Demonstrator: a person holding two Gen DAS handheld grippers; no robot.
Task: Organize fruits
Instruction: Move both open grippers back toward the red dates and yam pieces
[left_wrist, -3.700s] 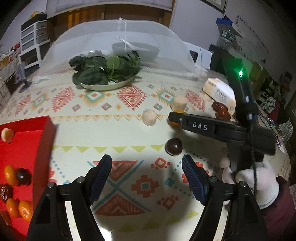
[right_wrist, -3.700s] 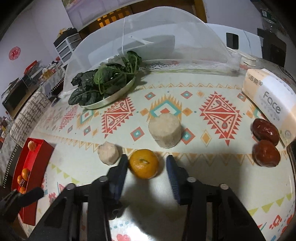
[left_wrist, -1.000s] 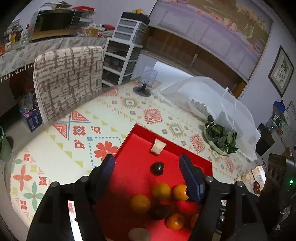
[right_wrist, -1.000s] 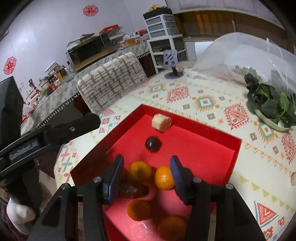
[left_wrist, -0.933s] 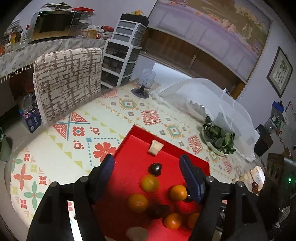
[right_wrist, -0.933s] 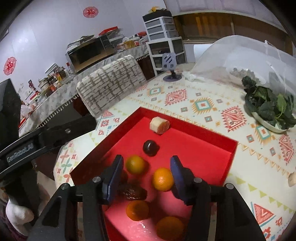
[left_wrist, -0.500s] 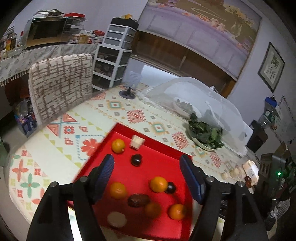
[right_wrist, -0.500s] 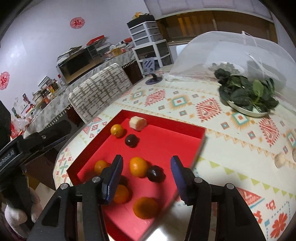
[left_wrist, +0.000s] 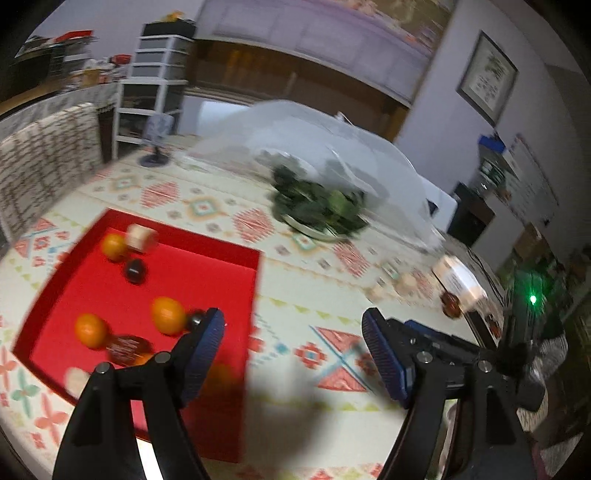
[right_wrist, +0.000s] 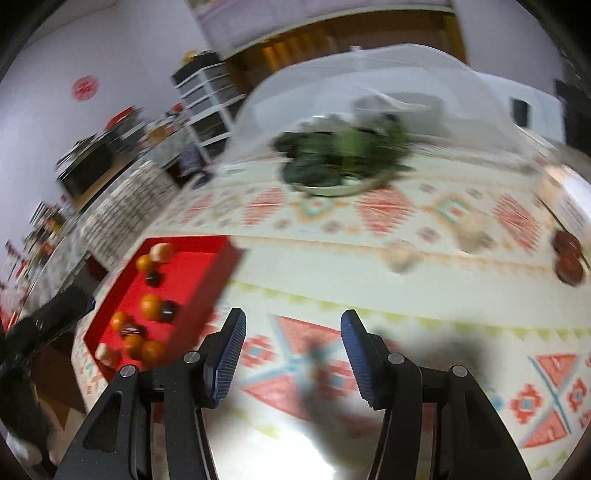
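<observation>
You have no legible text in either view. The white carton (left_wrist: 459, 279) at the table's far right and the framed picture (left_wrist: 487, 76) on the wall are both too blurred to read.

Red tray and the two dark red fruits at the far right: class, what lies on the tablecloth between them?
In the right wrist view, two pale chunks lie on the patterned tablecloth between the red tray and dark red fruits.

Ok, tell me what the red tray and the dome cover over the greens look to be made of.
Red tray: probably cardboard or thin plastic; flat matte red, straight thin walls, no gloss. Dome cover: looks like fine white mesh; translucent, the greens show through. Motion blur leaves both uncertain.
</observation>
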